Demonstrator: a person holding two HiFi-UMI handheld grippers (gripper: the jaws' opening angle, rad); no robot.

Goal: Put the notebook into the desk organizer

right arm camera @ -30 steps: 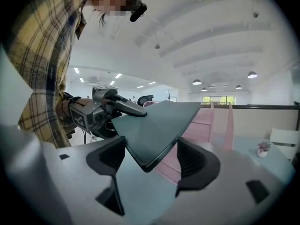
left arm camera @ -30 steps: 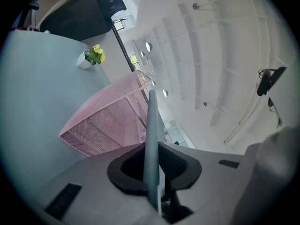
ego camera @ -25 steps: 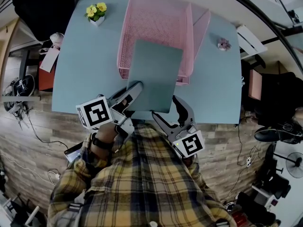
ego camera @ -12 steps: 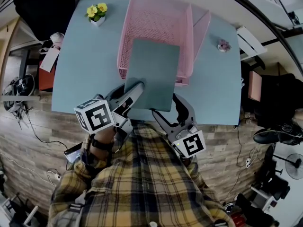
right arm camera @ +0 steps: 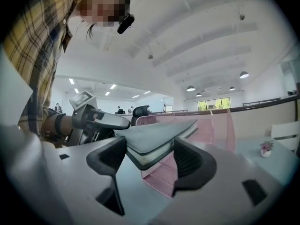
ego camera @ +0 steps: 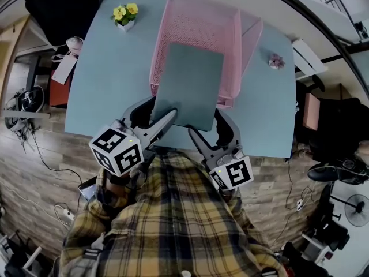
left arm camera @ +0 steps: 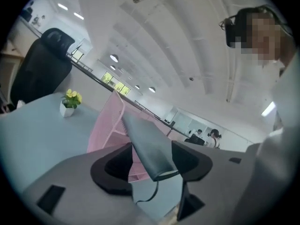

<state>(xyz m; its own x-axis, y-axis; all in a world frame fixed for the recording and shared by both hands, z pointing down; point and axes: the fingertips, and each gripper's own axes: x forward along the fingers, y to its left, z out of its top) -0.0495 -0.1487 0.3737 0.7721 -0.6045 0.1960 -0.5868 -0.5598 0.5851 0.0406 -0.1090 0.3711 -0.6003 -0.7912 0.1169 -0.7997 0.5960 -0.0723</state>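
Note:
A dark grey-green notebook (ego camera: 190, 85) hangs tilted, its far end over the pink mesh desk organizer (ego camera: 196, 25) on the pale blue table (ego camera: 109, 68). My left gripper (ego camera: 154, 111) is at the notebook's near left corner. Its jaws are opening, and the left gripper view shows a gap on both sides of the notebook (left arm camera: 147, 146) between them. My right gripper (ego camera: 207, 126) is shut on the near right corner. In the right gripper view the notebook (right arm camera: 154, 137) fills the space between both pads, with the organizer (right arm camera: 220, 125) behind.
A small white pot of yellow flowers (ego camera: 125, 16) stands at the table's far left, and a small pink ornament (ego camera: 275, 60) lies at the far right. A black chair (ego camera: 57, 4) stands beyond the left corner. The table's front edge runs just under the grippers.
The left jaws have spread apart off the notebook's corner. The notebook has moved a little farther over the organizer, and both grippers have followed it forward.

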